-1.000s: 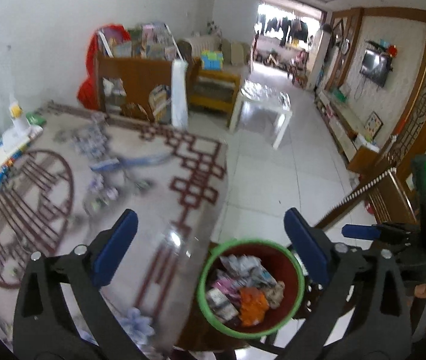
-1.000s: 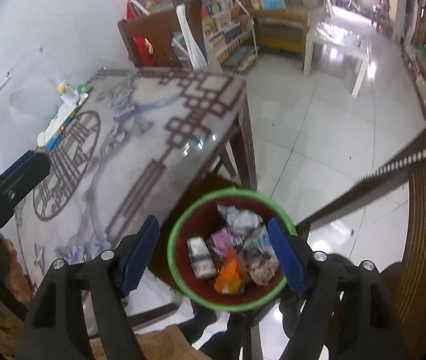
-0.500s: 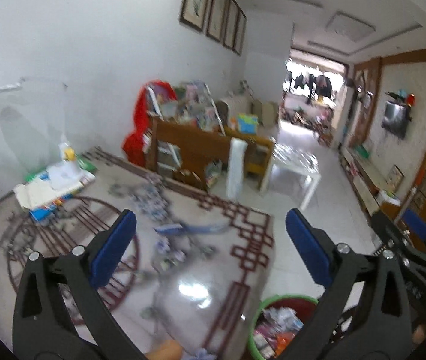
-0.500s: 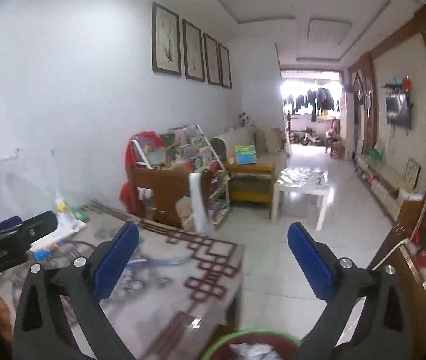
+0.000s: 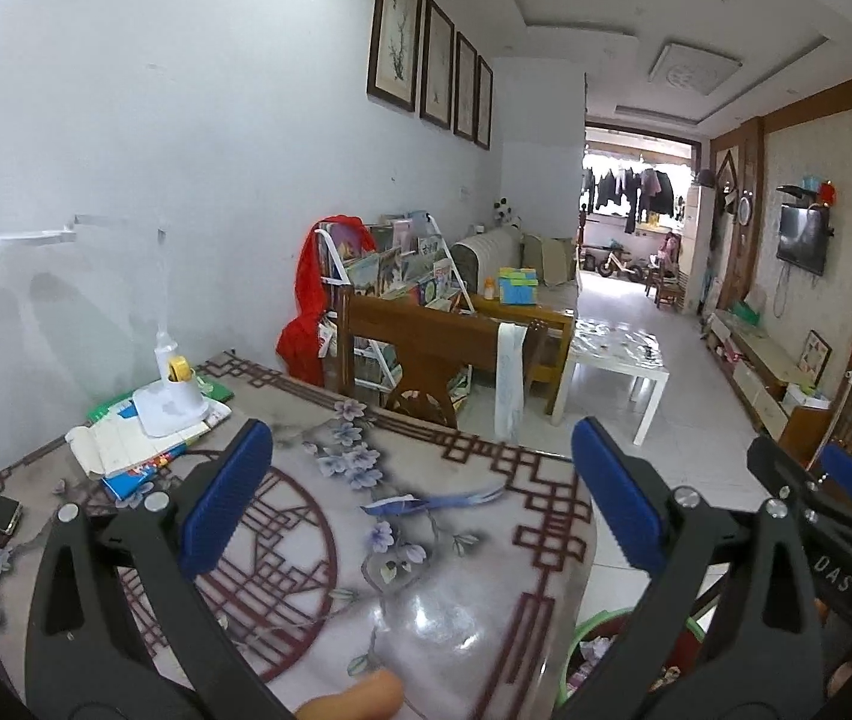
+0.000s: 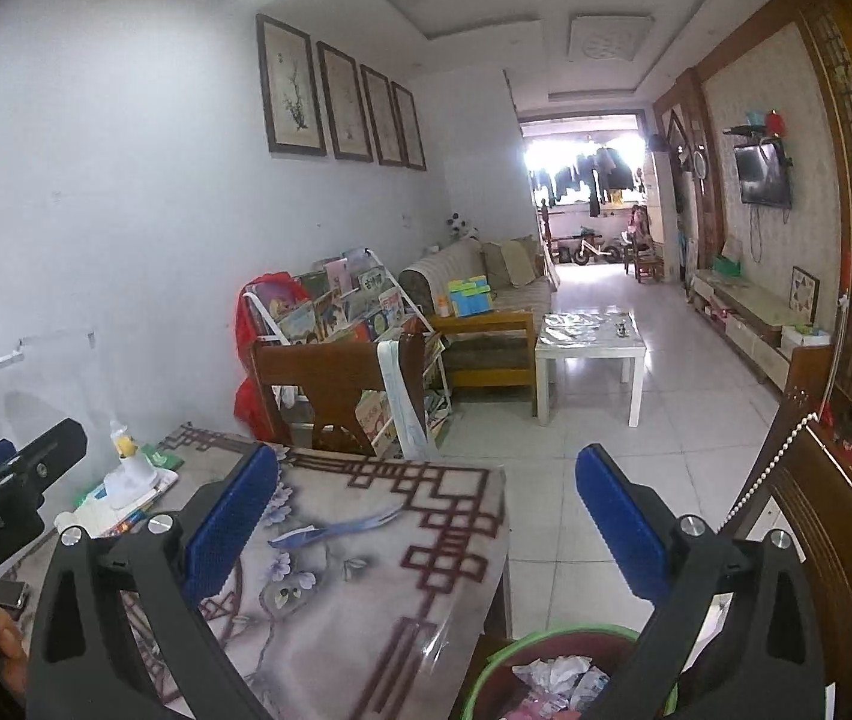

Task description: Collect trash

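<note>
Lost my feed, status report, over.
Left gripper open, empty. Right gripper open, empty. Green-rimmed red trash bin holds wrappers beside the glass-topped patterned table. Nothing blocking.

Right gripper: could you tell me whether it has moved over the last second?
Yes. The right gripper has tilted up: the bin, earlier centred between its fingers, now sits at the bottom edge, with the far room ahead.

Each hand-held gripper (image 5: pixel 420 492) (image 6: pixel 426 510) has black plastic arms, silver screws and ribbed blue pads (image 5: pixel 225 501); bare skin (image 5: pixel 354 699) shows below
</note>
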